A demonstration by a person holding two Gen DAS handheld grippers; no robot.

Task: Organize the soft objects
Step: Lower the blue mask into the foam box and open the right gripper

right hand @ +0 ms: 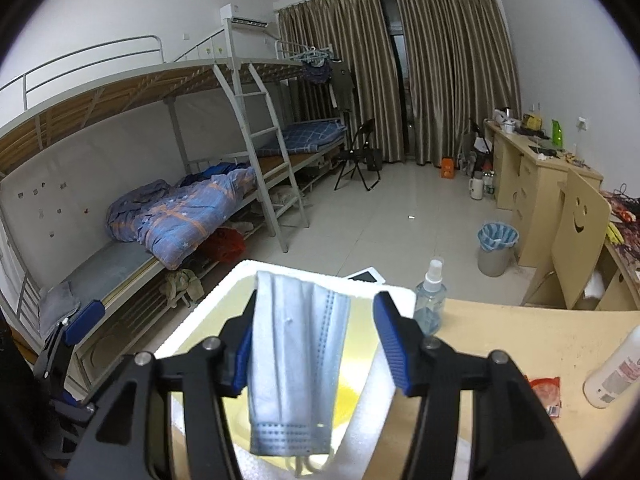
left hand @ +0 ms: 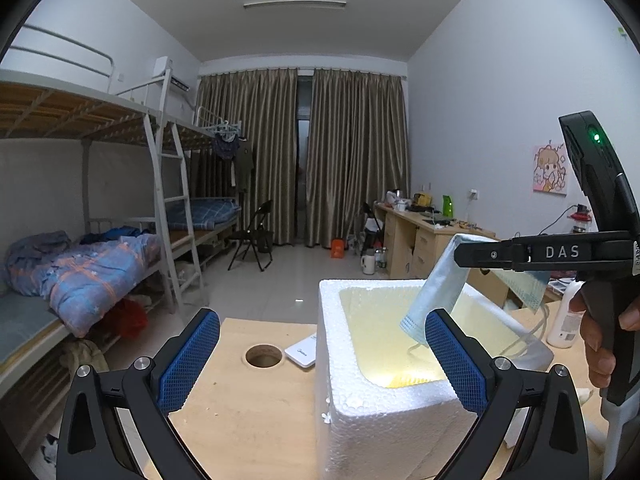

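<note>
A light blue face mask (right hand: 294, 364) hangs folded over the left finger of my right gripper (right hand: 316, 344), above the open white foam box (right hand: 192, 332). The right gripper's jaws stand apart and do not pinch the mask. In the left wrist view the mask (left hand: 434, 292) drapes from the right gripper's finger over the foam box (left hand: 380, 416), its ear loops dangling inside. My left gripper (left hand: 320, 364) is open and empty, with its blue pads either side of the box's near left corner.
The box stands on a wooden desk (left hand: 248, 432) with a round cable hole (left hand: 264, 356) and a white device (left hand: 302, 354). A spray bottle (right hand: 430, 300), a white bottle (right hand: 614, 376) and a red packet (right hand: 546, 392) lie on the desk to the right.
</note>
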